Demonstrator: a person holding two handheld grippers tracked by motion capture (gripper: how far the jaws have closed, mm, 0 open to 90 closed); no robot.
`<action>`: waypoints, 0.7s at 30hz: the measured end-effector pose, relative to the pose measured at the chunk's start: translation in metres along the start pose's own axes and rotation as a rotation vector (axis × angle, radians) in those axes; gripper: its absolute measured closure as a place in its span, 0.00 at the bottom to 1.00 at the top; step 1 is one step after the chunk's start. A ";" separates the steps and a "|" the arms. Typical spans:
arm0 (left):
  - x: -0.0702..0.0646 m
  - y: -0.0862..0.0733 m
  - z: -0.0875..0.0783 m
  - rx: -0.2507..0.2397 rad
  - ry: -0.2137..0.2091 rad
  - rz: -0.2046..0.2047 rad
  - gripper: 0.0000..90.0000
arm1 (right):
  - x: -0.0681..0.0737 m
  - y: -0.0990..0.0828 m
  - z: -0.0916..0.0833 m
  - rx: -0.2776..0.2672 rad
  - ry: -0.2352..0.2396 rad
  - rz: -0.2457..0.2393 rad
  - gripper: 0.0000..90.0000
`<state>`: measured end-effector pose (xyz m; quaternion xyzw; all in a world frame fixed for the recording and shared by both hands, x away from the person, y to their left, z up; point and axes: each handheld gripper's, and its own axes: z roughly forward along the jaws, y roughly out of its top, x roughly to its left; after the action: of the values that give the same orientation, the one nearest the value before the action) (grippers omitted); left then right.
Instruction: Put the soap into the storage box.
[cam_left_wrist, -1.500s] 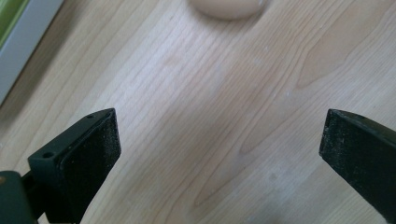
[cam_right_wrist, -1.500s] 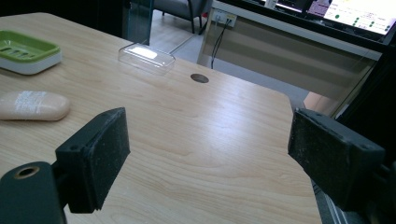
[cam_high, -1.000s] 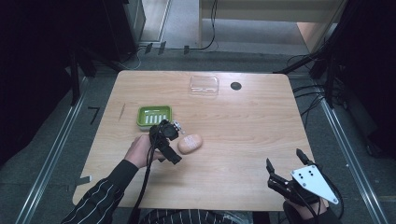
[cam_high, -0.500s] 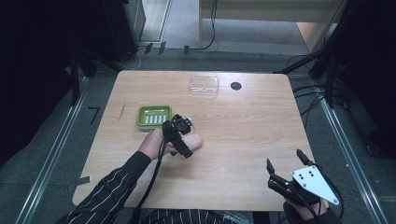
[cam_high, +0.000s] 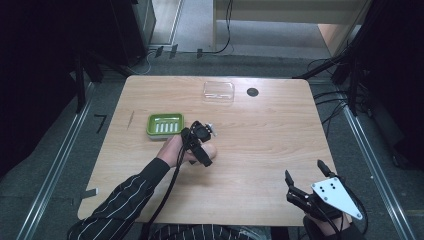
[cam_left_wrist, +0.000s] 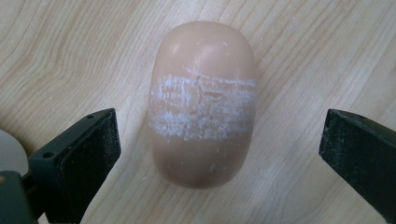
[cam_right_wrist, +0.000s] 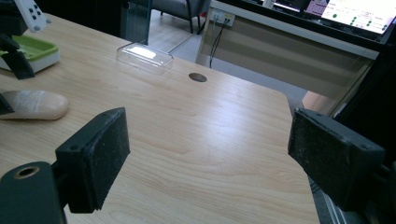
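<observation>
A peach-coloured oval soap bar (cam_left_wrist: 203, 102) with a white scuffed band lies flat on the wooden table (cam_high: 260, 130). My left gripper (cam_left_wrist: 219, 154) hovers right above it, open, one jaw on each side of the bar and not touching it. From above, the left gripper (cam_high: 200, 142) covers most of the soap (cam_high: 212, 149), just right of a green soap dish (cam_high: 165, 125). My right gripper (cam_high: 307, 185) stands open at the table's front right corner with nothing between its jaws. In the right gripper view the soap (cam_right_wrist: 35, 105) lies far left.
A clear plastic lid (cam_high: 218, 92) sits near the far edge, with a dark cable hole (cam_high: 252, 92) beside it. In the right gripper view the lid (cam_right_wrist: 144, 57) and hole (cam_right_wrist: 198, 77) lie ahead. Table edges drop to a grey floor.
My left gripper has moved forward and right from beside the soap to over it. The right gripper has stayed put.
</observation>
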<state>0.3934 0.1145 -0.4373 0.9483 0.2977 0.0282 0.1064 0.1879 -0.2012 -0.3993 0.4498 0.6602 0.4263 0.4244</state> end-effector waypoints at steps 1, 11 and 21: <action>0.000 0.000 0.000 0.000 0.000 0.000 0.00 | 0.000 0.000 0.000 0.000 0.000 0.000 0.15; 0.002 0.010 0.011 0.033 0.010 0.000 0.04 | -0.002 -0.001 -0.001 -0.001 -0.007 0.007 0.15; 0.005 0.014 0.019 0.077 0.009 0.005 0.19 | -0.001 -0.001 -0.002 0.001 -0.008 0.005 0.15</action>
<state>0.4078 0.1025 -0.4529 0.9524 0.2965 0.0214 0.0681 0.1865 -0.2031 -0.3995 0.4533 0.6575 0.4254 0.4257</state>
